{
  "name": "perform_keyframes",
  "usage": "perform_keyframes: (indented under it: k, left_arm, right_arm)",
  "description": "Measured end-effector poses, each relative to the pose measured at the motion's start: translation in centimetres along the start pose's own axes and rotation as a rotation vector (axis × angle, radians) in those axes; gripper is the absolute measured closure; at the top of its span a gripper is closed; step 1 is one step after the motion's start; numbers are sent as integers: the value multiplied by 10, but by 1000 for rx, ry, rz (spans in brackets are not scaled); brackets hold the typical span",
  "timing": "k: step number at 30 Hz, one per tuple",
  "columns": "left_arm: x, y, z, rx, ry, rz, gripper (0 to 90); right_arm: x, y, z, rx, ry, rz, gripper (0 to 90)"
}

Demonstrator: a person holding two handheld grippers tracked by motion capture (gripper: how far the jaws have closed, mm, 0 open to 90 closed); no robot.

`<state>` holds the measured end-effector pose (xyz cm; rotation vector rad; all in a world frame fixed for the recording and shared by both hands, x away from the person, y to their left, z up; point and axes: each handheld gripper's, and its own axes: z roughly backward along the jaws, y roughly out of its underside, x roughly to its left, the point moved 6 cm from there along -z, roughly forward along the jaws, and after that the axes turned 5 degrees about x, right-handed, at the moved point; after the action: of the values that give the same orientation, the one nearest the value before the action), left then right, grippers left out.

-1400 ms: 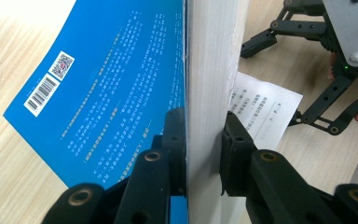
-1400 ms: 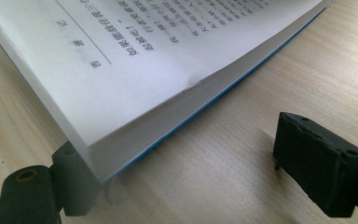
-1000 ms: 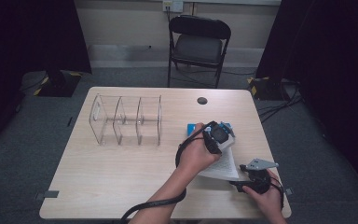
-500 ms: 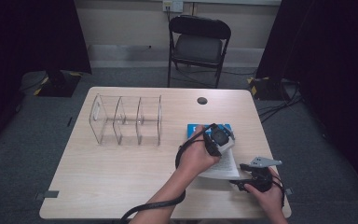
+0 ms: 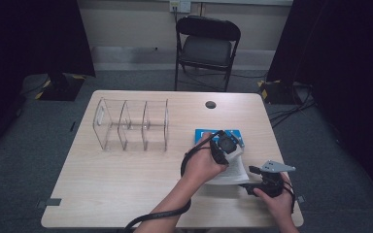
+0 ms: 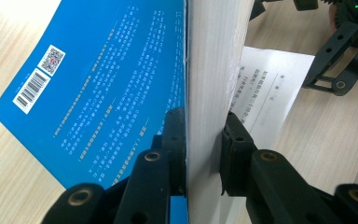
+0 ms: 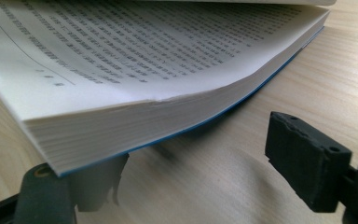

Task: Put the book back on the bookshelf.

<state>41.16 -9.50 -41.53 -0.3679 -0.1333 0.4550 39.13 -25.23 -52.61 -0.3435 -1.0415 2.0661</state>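
on the table (image 5: 126,179): blue book (image 6: 107,84), half its pages clamped by the left gripper (image 6: 204,140). right gripper (image 7: 205,182) beside the lower pages, jaws spread, gripping nothing. clear rack (image 5: 131,125) well apart.

Glossy blue book (image 6: 98,88) cover, matt white paper pages; pale wood-grain table (image 5: 126,179); clear plastic organizer (image 5: 131,125).

Clear acrylic divider rack (image 5: 131,125), 3 slots, upright, bench's (image 5: 126,189) far left. Small black round disc (image 5: 210,104) nr far edge, apart from rack. Black folding chair (image 5: 207,46) behind bench. Grey carpet floor (image 5: 24,155); cables (image 5: 291,109) at right.
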Motion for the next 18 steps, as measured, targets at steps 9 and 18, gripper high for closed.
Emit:
perform_keyframes:
  k: [9,18]
  left_arm:
    - [-1,3,6,-1,2,-1,755]
    - [-6,4,11,8,7,-12,754]
  right_arm:
    - [-2,-9,-5,-39,14,39,164]
    - [-3,-14,-7,-64,14,73,148]
